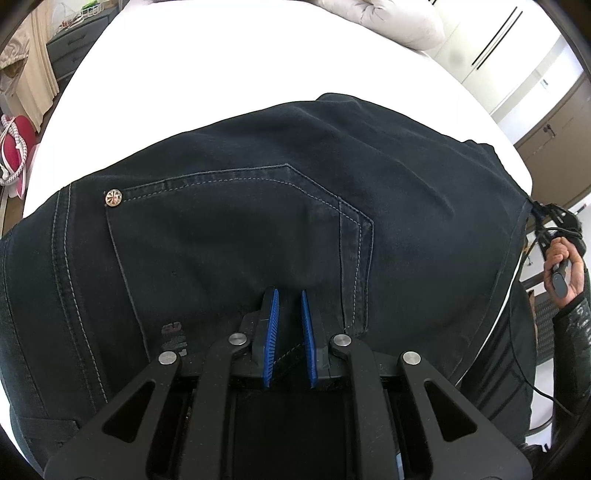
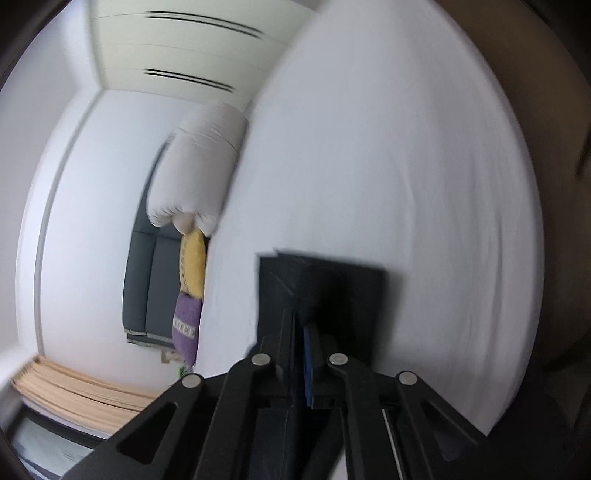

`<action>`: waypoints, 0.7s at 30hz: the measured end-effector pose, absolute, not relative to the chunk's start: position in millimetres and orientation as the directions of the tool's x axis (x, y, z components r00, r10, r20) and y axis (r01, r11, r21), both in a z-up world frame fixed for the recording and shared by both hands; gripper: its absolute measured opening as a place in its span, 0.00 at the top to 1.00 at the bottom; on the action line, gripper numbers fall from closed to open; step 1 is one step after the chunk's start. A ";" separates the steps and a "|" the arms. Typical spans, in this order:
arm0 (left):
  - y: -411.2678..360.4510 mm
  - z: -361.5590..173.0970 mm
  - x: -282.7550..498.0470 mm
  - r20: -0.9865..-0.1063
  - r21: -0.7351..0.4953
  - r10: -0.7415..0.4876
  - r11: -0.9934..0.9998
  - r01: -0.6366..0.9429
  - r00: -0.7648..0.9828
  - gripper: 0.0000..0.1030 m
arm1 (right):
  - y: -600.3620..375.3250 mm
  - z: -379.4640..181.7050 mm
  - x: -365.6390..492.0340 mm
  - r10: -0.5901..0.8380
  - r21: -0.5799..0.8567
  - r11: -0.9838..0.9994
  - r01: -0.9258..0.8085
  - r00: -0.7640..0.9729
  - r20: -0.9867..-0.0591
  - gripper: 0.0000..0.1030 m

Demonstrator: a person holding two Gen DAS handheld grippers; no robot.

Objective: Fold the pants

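Note:
Dark navy pants lie on a white bed, back pocket and a metal rivet facing up. My left gripper sits over the waistband near the pocket, its blue pads a small gap apart with a strip of waistband between their bases. My right gripper is shut on a dark edge of the pants and holds it over the bed; the view is blurred. In the left wrist view the right gripper shows at the far right edge, pinching the pants' end.
The white bed stretches beyond the pants. A pale rolled duvet lies at its far end. Grey drawers and pink items stand at the left. A grey headboard with yellow and purple pillows shows in the right wrist view.

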State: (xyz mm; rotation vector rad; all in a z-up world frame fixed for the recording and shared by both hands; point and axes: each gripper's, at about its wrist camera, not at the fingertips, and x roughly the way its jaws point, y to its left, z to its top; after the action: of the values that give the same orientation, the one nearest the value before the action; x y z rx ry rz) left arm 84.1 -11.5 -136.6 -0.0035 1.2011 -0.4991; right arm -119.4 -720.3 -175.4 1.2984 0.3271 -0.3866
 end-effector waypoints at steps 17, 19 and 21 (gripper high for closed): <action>-7.4 -142.5 80.9 -0.884 -0.253 -0.367 0.896 0.364 0.288 0.88 | -722.2 -209.9 -102.7 -0.003 0.889 0.109 0.444 0.895 -0.447 0.81; -9.5 -142.2 80.0 -0.885 -0.250 -0.364 0.897 0.366 0.289 0.88 | -725.6 -213.3 -99.1 0.001 0.874 0.109 0.474 0.879 -0.477 0.97; -11.2 -141.1 80.0 -0.887 -0.247 -0.362 0.897 0.367 0.288 0.88 | -726.7 -214.4 -99.8 0.002 0.869 0.108 0.482 0.874 -0.485 0.97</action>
State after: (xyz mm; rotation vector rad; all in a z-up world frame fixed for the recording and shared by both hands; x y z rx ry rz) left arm 80.0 -11.2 -141.1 0.0049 1.1828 -0.4864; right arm -99.8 -726.7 -214.4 1.4296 0.4137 -0.3681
